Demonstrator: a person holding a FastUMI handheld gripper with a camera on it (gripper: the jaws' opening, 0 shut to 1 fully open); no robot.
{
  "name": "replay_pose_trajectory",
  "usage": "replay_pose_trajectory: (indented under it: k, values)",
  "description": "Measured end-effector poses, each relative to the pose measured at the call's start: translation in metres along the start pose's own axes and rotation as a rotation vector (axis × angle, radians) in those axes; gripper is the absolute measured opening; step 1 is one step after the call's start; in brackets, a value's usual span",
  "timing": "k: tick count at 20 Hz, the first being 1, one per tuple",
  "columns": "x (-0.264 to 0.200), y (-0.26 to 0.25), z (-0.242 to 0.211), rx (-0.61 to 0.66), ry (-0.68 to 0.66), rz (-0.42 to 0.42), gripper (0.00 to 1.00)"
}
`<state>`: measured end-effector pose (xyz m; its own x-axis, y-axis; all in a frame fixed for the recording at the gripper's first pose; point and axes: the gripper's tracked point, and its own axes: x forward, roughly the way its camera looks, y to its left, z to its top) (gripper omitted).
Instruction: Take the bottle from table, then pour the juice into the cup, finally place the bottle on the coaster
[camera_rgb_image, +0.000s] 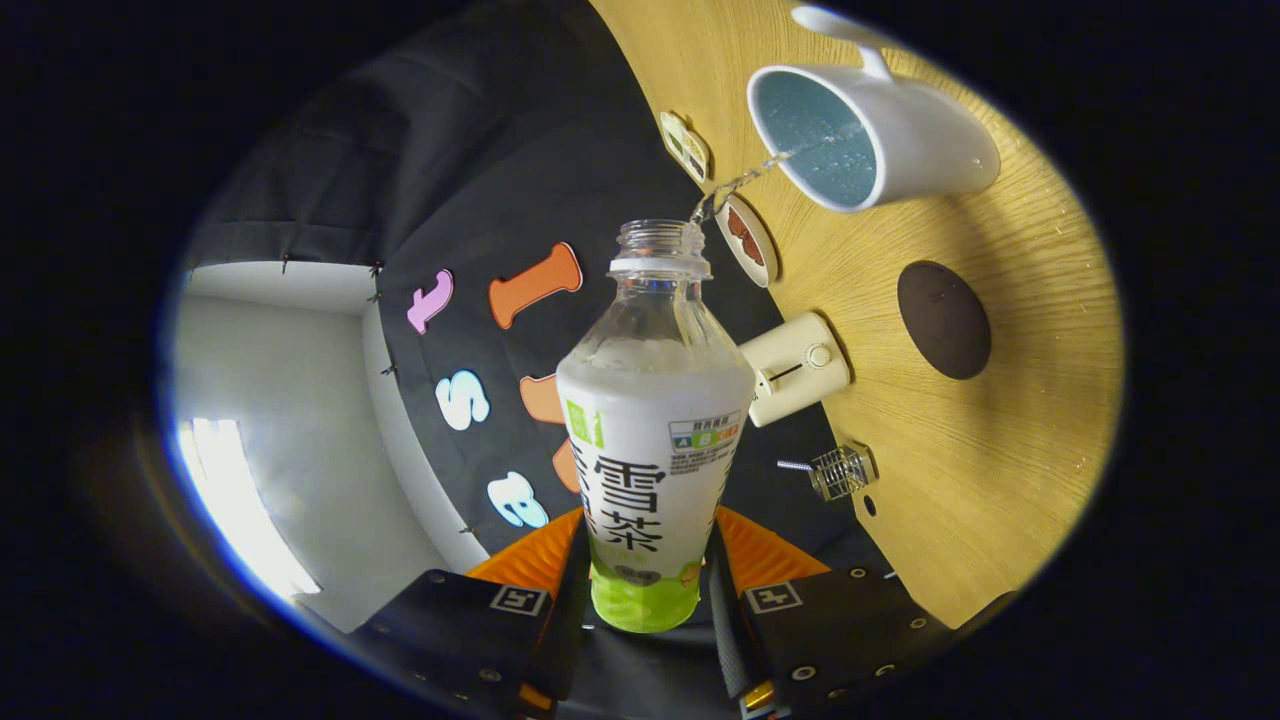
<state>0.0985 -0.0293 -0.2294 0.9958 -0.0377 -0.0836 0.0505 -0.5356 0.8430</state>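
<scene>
While gripper (650, 580) clamps tilted bottle (655, 440) | juice streams into cup (880, 130) | coaster (943, 320) bare on wooden table (1000, 450)

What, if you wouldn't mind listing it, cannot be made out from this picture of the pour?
- Gripper contact: the bottle sits between the fingers, hiding the pads behind its base; they seem to press it.
- Cup: the fill level is unclear; the stream enters, but the inside is seen at a slant.
- Cup handle: its tip is cut off by the view's edge.
- Small wire object near the coaster: too small to identify.
</scene>
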Motion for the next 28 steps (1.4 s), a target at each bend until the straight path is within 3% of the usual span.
replay_pose_trajectory:
  k: [28]
  values:
    - [0.017,0.037,0.014,0.286,-0.067,0.074,0.57]
